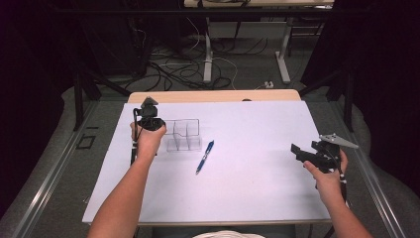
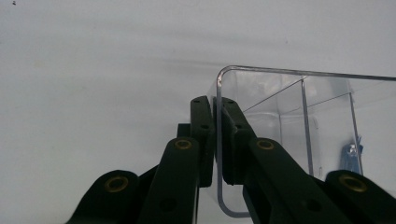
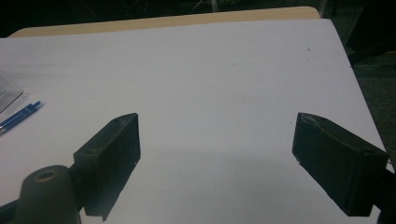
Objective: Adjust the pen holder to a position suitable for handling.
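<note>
A clear plastic organizer with several compartments stands on the white table, left of centre. My left gripper is shut on the organizer's near left wall, one jaw inside and one outside. In the high view the left gripper sits at the organizer's left end, held by a hand. A blue pen lies flat just right of the organizer, and its end also shows through the clear wall as the pen. My right gripper hovers open at the table's right edge, nothing between its jaws; the right gripper faces bare table.
The pen and a corner of the organizer lie at the left of the right gripper view. A wooden strip runs along the table's far edge. Cables and table legs cover the floor beyond.
</note>
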Motion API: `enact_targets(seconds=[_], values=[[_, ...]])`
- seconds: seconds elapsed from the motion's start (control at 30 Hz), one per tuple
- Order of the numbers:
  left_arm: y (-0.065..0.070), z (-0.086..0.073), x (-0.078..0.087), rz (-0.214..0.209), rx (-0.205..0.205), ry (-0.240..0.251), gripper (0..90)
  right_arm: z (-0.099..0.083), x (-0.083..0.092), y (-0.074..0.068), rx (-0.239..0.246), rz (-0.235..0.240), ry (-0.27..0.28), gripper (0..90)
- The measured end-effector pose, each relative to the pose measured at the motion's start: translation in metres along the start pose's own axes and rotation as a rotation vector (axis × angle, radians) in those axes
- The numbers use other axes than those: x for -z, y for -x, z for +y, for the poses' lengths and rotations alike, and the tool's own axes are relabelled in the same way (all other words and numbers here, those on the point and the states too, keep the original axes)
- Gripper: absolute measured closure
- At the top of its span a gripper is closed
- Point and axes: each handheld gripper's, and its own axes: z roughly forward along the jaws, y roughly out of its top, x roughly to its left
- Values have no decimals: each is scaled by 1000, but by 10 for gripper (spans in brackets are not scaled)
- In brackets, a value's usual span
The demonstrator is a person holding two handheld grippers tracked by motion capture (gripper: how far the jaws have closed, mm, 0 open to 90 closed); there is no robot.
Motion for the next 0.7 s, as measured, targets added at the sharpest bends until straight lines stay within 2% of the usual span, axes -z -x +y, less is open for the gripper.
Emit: enact_targets(seconds=[0.17, 0.2, 0.23, 0.37, 0.7], values=[[7, 6, 2, -3, 3, 23, 856, 0, 0, -1, -10, 3, -2, 147], [8, 6, 1, -6, 5, 37, 856, 0, 0, 0, -1, 2, 1, 147], [10, 7, 2, -9, 4, 30, 856, 0, 0, 1, 9, 3, 4, 147], [16, 10, 0, -9, 10, 49, 856, 0, 0, 0, -1, 3, 3, 147], [31, 18, -6, -50, 25, 77, 856, 0, 1, 1, 5, -2, -5, 147]])
